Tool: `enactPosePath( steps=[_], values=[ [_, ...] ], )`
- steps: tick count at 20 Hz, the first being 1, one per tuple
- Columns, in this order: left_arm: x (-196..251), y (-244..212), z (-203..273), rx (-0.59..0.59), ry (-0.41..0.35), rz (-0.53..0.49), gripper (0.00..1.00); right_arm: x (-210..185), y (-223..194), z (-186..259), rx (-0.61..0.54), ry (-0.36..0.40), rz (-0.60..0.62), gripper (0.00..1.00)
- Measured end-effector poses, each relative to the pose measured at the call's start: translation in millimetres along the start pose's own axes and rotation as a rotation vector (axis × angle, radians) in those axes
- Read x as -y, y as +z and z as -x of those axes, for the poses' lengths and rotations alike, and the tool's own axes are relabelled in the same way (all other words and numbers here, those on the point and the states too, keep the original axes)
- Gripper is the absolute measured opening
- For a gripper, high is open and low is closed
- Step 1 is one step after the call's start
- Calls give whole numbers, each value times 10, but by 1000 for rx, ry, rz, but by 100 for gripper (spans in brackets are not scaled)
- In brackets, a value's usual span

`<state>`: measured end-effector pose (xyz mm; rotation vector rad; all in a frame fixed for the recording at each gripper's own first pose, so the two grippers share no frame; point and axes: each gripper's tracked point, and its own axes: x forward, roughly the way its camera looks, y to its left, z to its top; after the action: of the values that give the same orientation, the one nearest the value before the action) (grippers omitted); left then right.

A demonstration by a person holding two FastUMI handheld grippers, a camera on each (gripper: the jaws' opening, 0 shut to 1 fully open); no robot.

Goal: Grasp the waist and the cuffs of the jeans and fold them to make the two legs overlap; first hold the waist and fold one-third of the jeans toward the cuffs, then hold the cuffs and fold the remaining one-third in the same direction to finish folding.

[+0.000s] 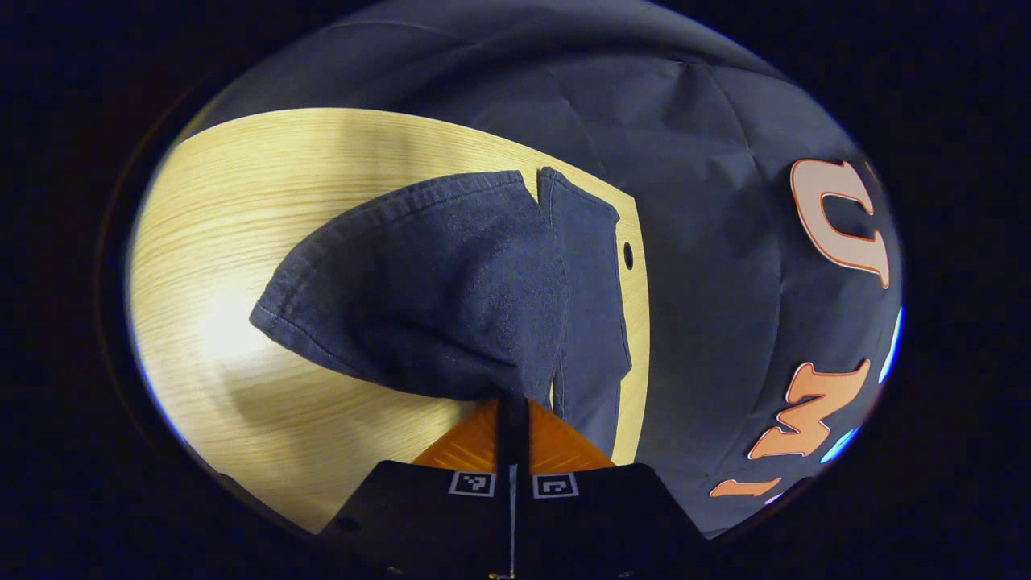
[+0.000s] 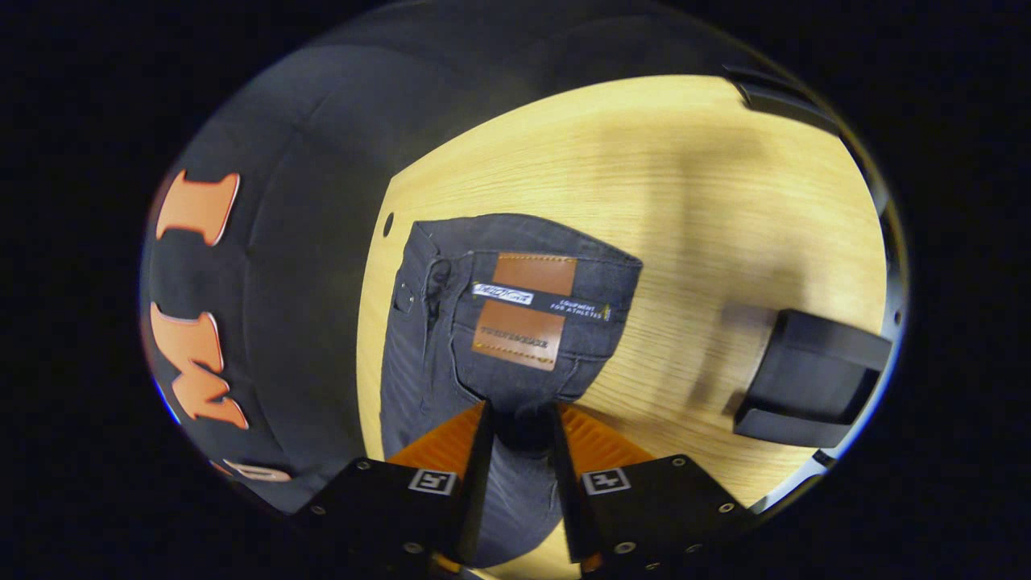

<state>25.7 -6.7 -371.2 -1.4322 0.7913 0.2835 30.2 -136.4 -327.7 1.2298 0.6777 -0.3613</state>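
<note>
Dark blue jeans lie along the wooden table's edge. In the left gripper view a cuff end of the jeans (image 1: 435, 298) is raised off the table (image 1: 242, 209), and my left gripper (image 1: 511, 411) is shut on its fabric. The other leg (image 1: 592, 306) lies flat beside it. In the right gripper view the waist of the jeans (image 2: 515, 322), with a brown leather patch (image 2: 523, 310), is pulled up toward my right gripper (image 2: 519, 431). Its fingers press on a bunch of waist fabric between them.
The table edge runs close beside the jeans, with the black cloth wall (image 2: 306, 242) just past it. A small round hole (image 1: 628, 256) sits in the table near that edge. A black boxy object (image 2: 805, 387) stands on the table to the right.
</note>
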Motion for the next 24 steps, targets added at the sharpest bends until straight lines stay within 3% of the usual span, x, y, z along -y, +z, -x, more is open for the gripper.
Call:
enactPosePath(
  steps=[1,3,4,9,12,18,21,24],
  values=[
    [5,2,-2,-1,0,-2,3,-9,17,-7,22,26,8,33],
    [12,9,19,4,8,-10,3,31,45,-17,56,-13,58,26],
    [30,-1,24,8,12,-14,2,9,43,-14,57,-38,69,13],
    [131,11,220,27,35,-10,3,-139,48,233,21,-43,127,12],
    [51,-67,343,-9,156,-4,2,-384,66,440,8,-21,137,12],
    [434,-82,706,-51,229,-50,2,-941,163,637,-8,41,159,10],
    [426,-7,751,-78,358,-100,2,-1082,210,526,-17,45,217,7],
    [577,-75,512,-107,387,-129,2,-1208,149,301,-55,45,226,7]
  ],
)
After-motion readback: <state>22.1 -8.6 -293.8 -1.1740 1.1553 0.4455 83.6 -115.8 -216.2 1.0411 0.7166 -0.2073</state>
